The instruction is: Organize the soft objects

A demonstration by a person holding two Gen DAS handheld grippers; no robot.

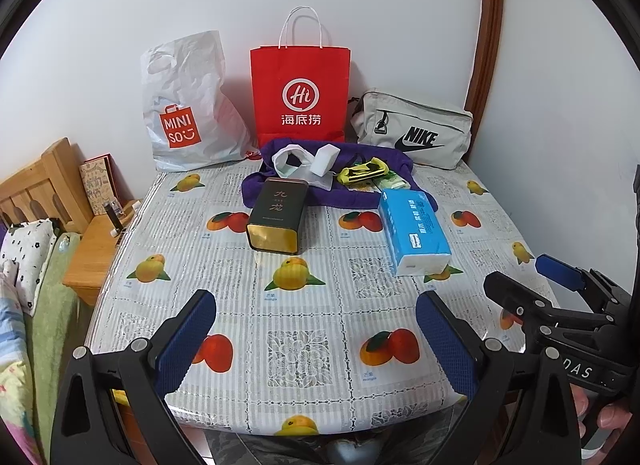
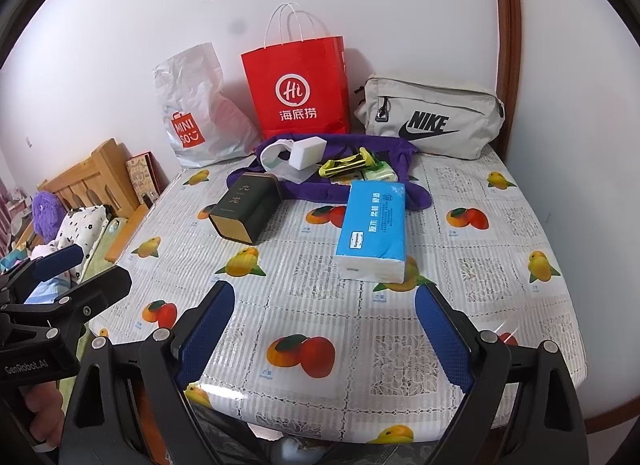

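Both the left tool (image 1: pixel 316 341) and right tool (image 2: pixel 324 341) hang released over the worktop's (image 1: pixel 308 329) near edge, grasping nothing, while the soft pile on the purple cloth (image 1: pixel 352 193) lies at twelve o'clock, a scene fitting either sorting ahead or sorting done.

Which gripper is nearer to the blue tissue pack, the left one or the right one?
Right. The right gripper is open in front of the blue tissue pack, which lies just beyond its fingers. The left gripper, also open, sits farther left, with the pack off toward its right.

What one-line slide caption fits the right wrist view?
Open right hand-held gripper faces a blue tissue pack, dark tin and purple cloth on a fruit-print table.
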